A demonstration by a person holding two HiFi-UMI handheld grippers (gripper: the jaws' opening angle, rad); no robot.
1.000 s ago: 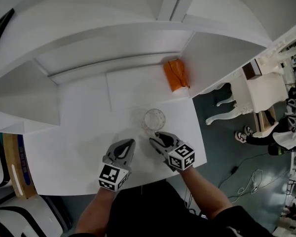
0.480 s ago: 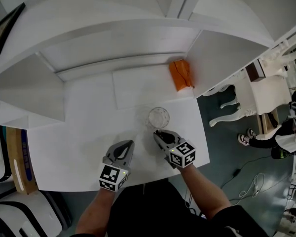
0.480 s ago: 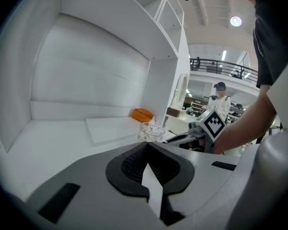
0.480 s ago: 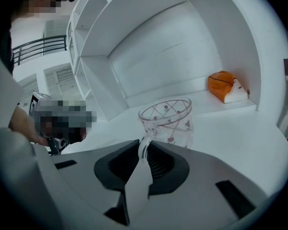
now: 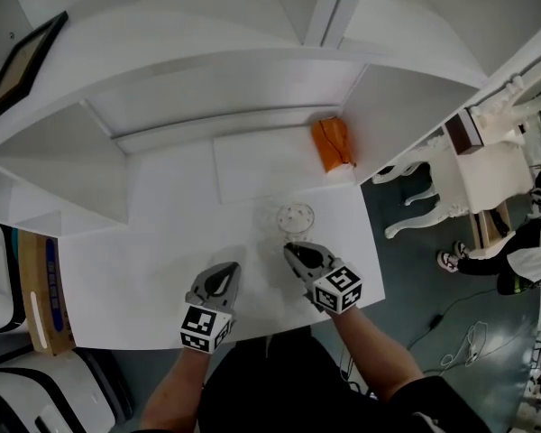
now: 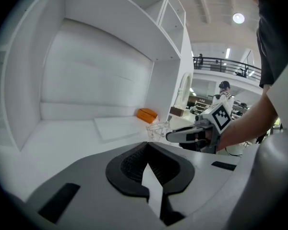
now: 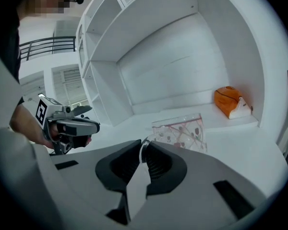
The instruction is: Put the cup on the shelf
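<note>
Where the white shelf unit (image 5: 252,88) rises at the back, its lowest recess opens level with the white bench (image 5: 135,260) that runs forward to the person.

Both grippers are over the front edge of the bench, side by side and a little apart, and both point toward the recess.

The left gripper (image 5: 227,269) has its jaws pressed together. Its own view shows the dark pads meeting at the tips with nothing between them, and it touches nothing.

The right gripper (image 5: 292,247) has just been closing its jaws. They now stand almost together and pinch the near rim of the cup (image 5: 296,216). In the right gripper view the thin glass wall runs straight into the narrow gap between the pads.

An orange packet (image 5: 332,144) lies in the recess against its right wall, well apart from both grippers.

The cup is clear glass with small red marks. It stands out in front of the recess, over the right part of the bench and just ahead of the right gripper. I cannot tell whether its base rests on the bench.
</note>
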